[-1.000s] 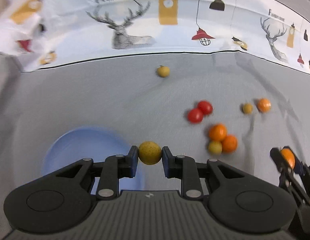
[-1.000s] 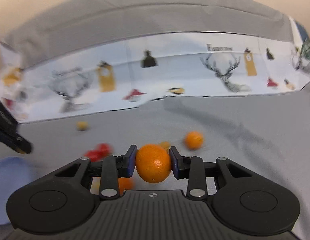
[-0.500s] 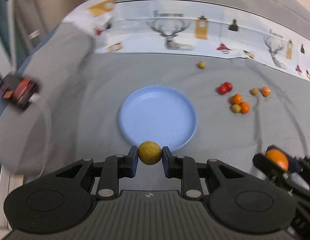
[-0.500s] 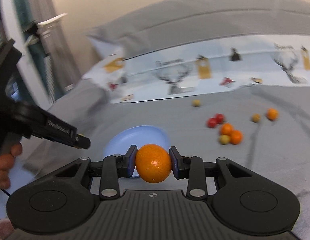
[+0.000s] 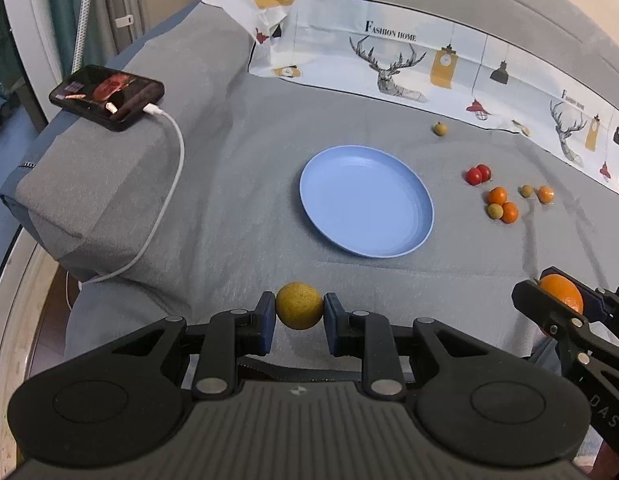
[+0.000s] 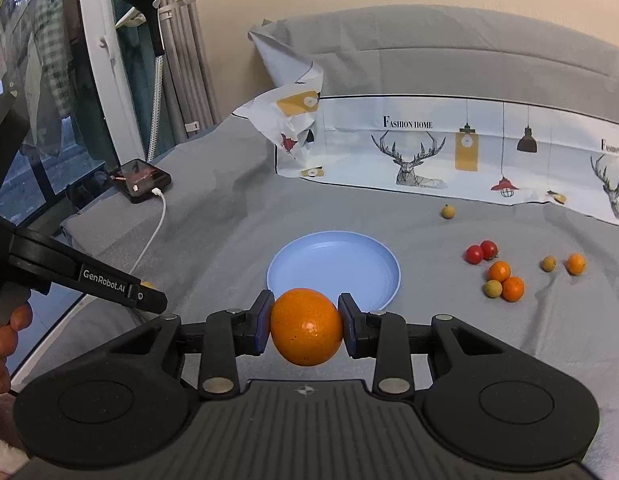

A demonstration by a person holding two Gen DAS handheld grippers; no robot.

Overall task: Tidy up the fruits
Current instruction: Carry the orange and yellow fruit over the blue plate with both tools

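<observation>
Fruit: firm, round, rolls easily; grip across middle.
Left tongs (image 5: 299,312): clamped on yellow fruit (image 5: 299,311).
Right tongs (image 6: 305,326): clamped on orange (image 6: 306,326).
Plate (image 5: 423,220): 12 o'clock.

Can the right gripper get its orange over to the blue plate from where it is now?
Probably yes. The right gripper is shut on the large orange, and the round blue plastic plate lies just ahead on the grey cloth with nothing in it or between. The left gripper sits off to the side.
</observation>
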